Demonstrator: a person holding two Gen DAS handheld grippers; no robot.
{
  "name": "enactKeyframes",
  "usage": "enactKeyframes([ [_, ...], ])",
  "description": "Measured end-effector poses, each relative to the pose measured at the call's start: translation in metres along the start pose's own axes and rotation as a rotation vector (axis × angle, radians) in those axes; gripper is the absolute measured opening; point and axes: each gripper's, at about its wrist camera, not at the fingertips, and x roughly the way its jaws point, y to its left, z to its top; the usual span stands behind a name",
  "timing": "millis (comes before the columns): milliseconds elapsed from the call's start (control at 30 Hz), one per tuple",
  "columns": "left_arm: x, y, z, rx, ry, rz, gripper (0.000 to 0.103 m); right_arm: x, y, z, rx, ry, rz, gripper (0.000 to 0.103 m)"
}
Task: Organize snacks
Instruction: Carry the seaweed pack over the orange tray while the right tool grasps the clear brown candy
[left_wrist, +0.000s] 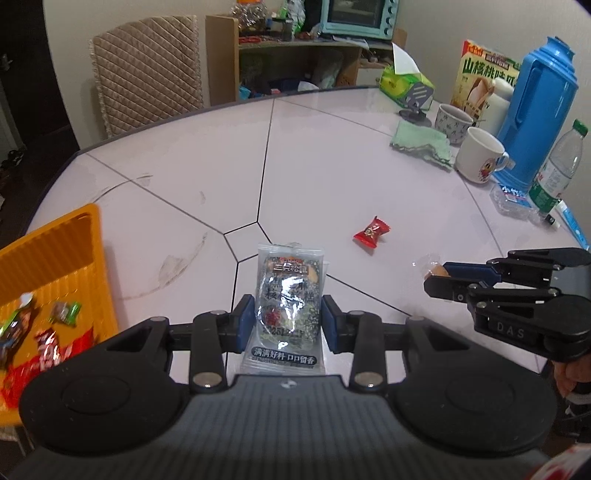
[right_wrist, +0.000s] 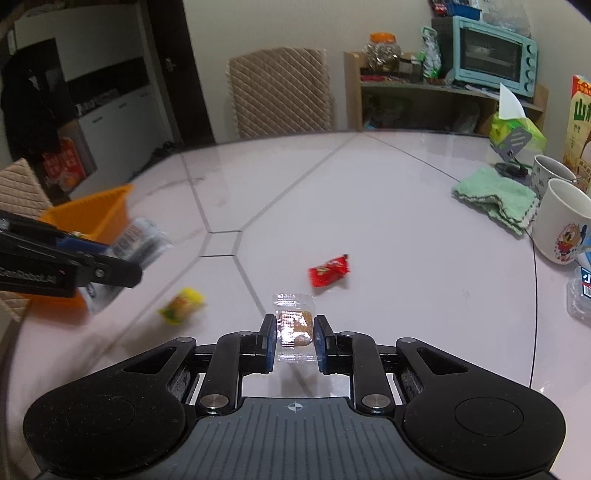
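Both claws are loaded and clear of the bench, so the step in hand looks like the carry, with the drop-off to follow. The left claw (left_wrist: 289, 320) pinches a silvery snack packet (left_wrist: 288, 295) across its middle, the blue pads pressing on either side and the packet standing upright between them. The right claw (right_wrist: 294, 334) is pinched on a small clear-wrapped biscuit (right_wrist: 295, 326), the wrapper ends sticking out above and below the pads. The orange tray (left_wrist: 79, 236) sits at the left edge of the bench (left_wrist: 314, 177) and already holds several wrapped sweets (left_wrist: 64, 313), so it is likely where these two are bound. Loose snacks remain on the bench: a red candy (left_wrist: 371, 232) near the middle and, in the right wrist view, a yellow candy (right_wrist: 181, 305) nearer the tray. The next move calls for swinging each claw over the tray, the left one being much the closer, lowering until the packet is inside the walls, and only then spreading the pads. The right claw has farther to travel and should keep out of the left one's path. The mugs, cloth and blue flask at the far right play no part.
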Motion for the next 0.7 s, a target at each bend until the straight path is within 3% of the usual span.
enactKeyframes([
  [367,-0.07,0.014,-0.042,-0.094,-0.029,0.091,0.035,-0.046,0.05,-0.001,-0.07,-0.051,0.141,0.022],
  [700,-0.113,0.055,-0.072,-0.192,-0.058,0.168,0.035,-0.047,0.104,0.01,-0.143,-0.064,0.261,0.022],
])
